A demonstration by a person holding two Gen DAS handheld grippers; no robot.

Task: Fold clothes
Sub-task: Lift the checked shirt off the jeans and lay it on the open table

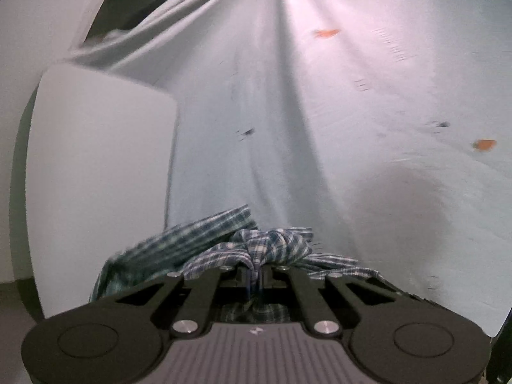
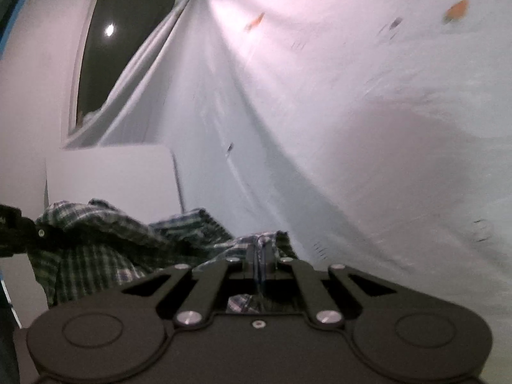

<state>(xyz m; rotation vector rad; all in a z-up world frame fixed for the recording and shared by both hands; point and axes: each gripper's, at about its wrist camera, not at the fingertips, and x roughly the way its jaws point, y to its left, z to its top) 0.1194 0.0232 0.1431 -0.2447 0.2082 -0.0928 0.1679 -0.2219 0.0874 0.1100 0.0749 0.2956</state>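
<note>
No readable text, label, brand or number showing in either view. Left gripper (image 1: pixel 255 275) body showing only small pale emblem (image 1: pixel 256 330) on ribbed grey housing, too small to read. Pale sheet (image 1: pixel 352 112) carrying orange patches (image 1: pixel 325 33) and dark flecks, blurred, not reading as letters. Plaid garment (image 2: pixel 96 243) showing check pattern only, no tag legible.
</note>
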